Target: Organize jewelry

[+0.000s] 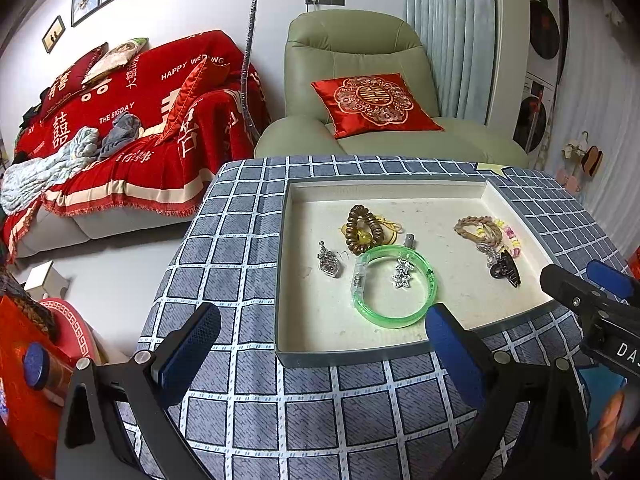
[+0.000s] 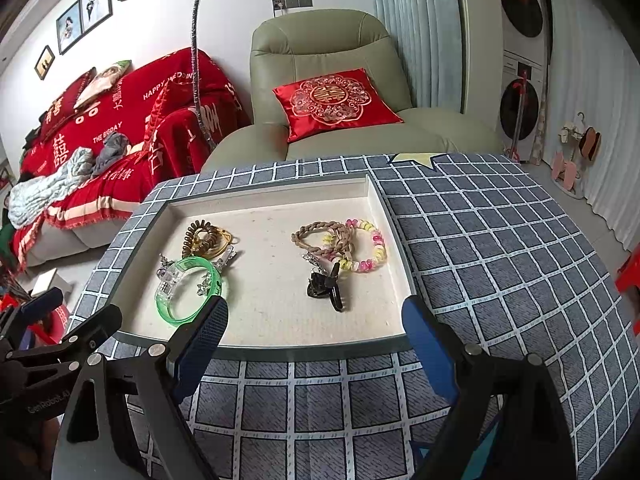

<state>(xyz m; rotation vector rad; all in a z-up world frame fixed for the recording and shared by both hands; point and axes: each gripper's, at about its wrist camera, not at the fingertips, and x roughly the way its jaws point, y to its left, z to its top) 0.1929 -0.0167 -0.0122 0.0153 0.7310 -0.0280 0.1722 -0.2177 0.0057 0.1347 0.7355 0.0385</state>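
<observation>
Jewelry is being kept in a shallow cream-lined tray (image 1: 516, 216) on the checked tablecloth (image 1: 224, 240): a green bangle (image 1: 394, 284) with a silver star clip (image 1: 402, 272) lying inside its ring, a brown coil bracelet (image 1: 362, 230) just behind it, and a silver pendant (image 1: 330, 260) to its left. A braided brown band (image 2: 320, 232), a pastel bead bracelet (image 2: 370, 246) and a black claw clip (image 2: 326, 286) are being shown grouped at the tray's right side. Both the left gripper (image 1: 322, 344) and the right gripper (image 2: 316, 332) are being held spread wide and empty above the tray's near edge.
</observation>
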